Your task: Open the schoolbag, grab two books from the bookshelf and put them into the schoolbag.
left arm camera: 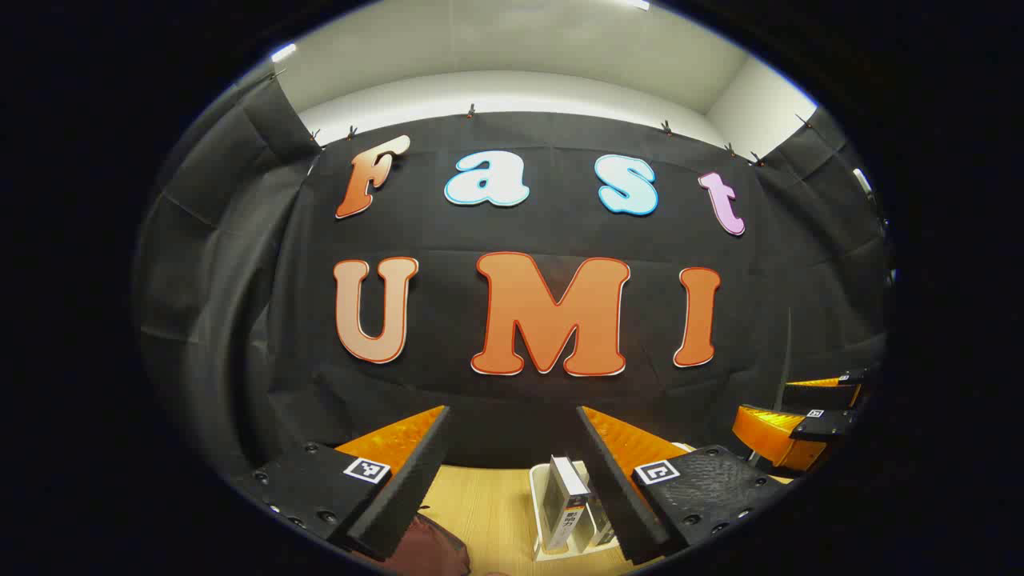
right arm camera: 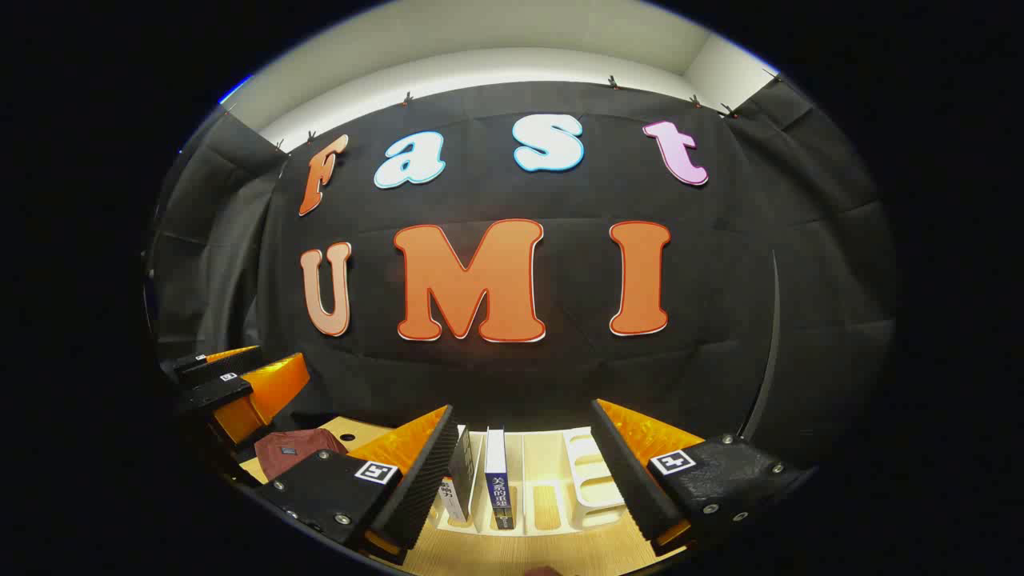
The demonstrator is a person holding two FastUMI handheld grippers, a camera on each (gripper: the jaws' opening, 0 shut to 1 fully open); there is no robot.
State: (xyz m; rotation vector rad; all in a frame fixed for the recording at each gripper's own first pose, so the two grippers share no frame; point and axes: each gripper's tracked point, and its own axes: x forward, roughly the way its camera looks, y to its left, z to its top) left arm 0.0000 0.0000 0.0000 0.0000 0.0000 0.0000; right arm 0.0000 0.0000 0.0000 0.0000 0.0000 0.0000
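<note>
Both grippers hang with jaws apart, holding nothing. The dark red schoolbag sits low-left under the left gripper, the nearer one. The books stand upright in the white bookshelf, dead ahead between the right gripper fingers.

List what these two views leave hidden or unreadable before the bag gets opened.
- Schoolbag: in the right gripper view, partly behind the left gripper; whether its zip is open cannot be told. In the left gripper view it is cut off by the bottom edge.
- Books: lower parts sit inside the white bookshelf; the left one is partly behind a finger of the right gripper.
- Table: mostly out of view.
</note>
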